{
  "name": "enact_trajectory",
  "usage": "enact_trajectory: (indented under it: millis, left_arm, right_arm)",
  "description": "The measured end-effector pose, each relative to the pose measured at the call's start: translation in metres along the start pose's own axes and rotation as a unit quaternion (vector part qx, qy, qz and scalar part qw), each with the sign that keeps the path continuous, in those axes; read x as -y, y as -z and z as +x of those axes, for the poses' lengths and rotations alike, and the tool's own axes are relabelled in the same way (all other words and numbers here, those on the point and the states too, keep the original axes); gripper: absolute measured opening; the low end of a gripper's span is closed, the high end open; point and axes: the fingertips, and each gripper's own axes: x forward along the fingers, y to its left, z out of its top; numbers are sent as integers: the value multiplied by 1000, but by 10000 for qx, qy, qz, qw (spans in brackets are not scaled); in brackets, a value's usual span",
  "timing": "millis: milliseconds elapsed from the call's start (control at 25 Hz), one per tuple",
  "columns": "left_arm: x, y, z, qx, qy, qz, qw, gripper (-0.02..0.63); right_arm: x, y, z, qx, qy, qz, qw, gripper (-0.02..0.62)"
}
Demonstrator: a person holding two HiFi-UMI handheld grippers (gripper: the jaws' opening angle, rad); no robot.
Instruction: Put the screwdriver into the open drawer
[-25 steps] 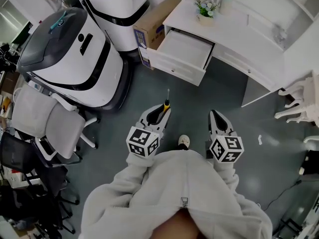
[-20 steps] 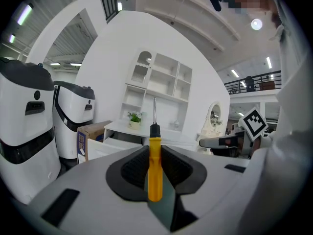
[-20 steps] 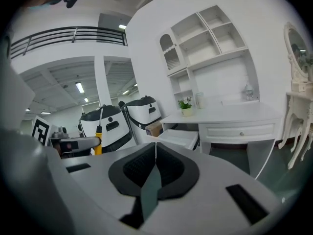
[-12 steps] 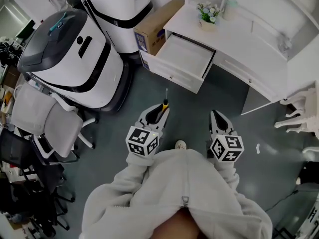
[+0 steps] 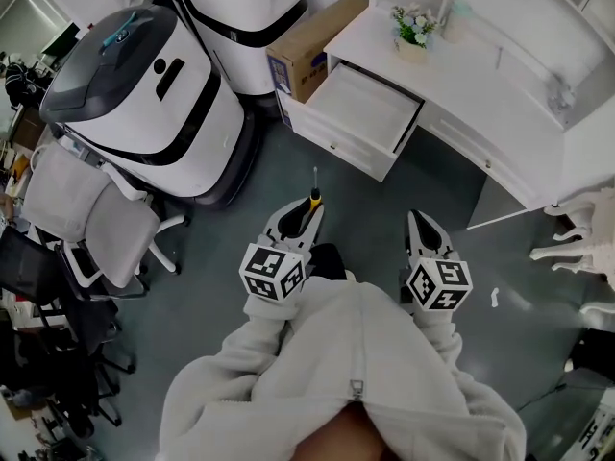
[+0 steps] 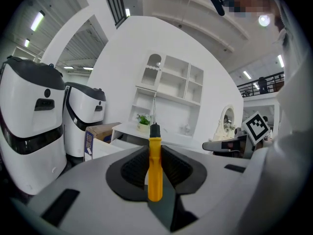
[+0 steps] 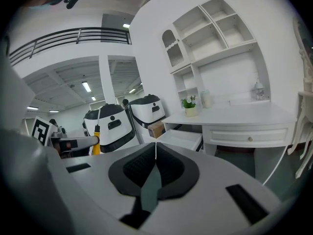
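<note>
Floor (image 5: pixel 423 195) is dark grey. A white desk (image 5: pixel 500 80) with an open drawer (image 5: pixel 360 113) and a potted plant (image 5: pixel 415 29) stands ahead, and large white machines (image 5: pixel 144 94) are at left. The screwdriver (image 6: pixel 154 170) has a yellow handle and a thin metal shaft. The left tongs (image 5: pixel 302 215) clamp its handle, well apart from the drawer. The right tongs (image 7: pixel 155 148) are closed and empty.

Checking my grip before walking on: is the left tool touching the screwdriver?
Touching. In the left gripper view the left tool clamps the screwdriver by its yellow handle, pressed from both sides.
</note>
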Motion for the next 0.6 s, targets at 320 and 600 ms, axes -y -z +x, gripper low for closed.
enact_trajectory:
  millis: [320, 600]
  left_arm:
    - [-11, 11, -3, -93, -141, -104, 9998, 87]
    - [-25, 3, 24, -147, -70, -88, 9998, 87]
  right_arm:
    - [-7, 9, 13, -131, -160, 31, 9998, 32]
    - [3, 1, 36, -157, -87, 74, 9998, 32]
